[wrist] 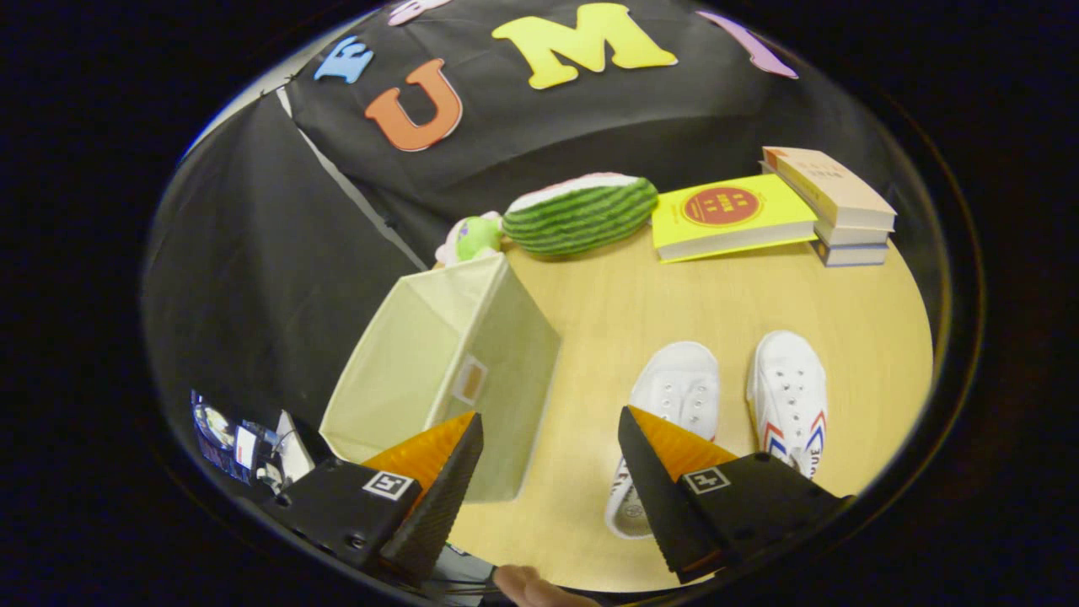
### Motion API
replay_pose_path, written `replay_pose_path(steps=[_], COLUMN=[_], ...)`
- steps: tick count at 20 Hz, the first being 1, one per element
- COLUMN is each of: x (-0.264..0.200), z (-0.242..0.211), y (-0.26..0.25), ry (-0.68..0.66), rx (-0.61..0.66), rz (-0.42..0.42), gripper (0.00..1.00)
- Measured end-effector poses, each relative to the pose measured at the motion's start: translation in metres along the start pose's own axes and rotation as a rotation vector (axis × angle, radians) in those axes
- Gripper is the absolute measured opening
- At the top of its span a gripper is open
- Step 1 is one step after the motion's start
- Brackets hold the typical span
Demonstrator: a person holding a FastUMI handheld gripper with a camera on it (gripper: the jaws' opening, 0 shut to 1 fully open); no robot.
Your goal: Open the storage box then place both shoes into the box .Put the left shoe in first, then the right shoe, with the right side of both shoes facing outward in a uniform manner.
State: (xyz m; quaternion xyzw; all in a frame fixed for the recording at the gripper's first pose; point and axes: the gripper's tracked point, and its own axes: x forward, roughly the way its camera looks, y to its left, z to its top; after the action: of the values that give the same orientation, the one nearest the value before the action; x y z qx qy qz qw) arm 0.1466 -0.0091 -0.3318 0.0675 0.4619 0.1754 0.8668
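Note:
A pale fabric storage box (447, 371) stands on the wooden table (674, 295), partly behind my left finger, its top open so the inside walls show. Two white canvas shoes lie side by side to its right, toes pointing away. One shoe (670, 396) is partly hidden by my right finger; the other shoe (788, 400), with red and blue stripes on its side, lies further right. My gripper (550, 440) hovers above the table, open, with only bare tabletop between its fingers.
At the table's far edge lie a watermelon-patterned plush (582, 212), a small green and pink toy (468, 239), a yellow book (729, 215) and a stack of books (834, 206). A fingertip (531, 586) shows beneath the gripper. Small items (244, 447) sit off the table, left.

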Motion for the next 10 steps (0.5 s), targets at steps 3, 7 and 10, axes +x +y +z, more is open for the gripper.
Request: replay_pose_path(steps=[3, 7, 10], x=[0.004, 0.010, 0.020], z=[-0.023, -0.058, -0.073], y=[-0.051, -0.095, -0.109], ry=[0.083, 0.222, 0.275], rx=[-0.008, -0.018, -0.048], rz=[-0.109, -0.216, -0.242], gripper=[0.99, 0.94, 0.78])
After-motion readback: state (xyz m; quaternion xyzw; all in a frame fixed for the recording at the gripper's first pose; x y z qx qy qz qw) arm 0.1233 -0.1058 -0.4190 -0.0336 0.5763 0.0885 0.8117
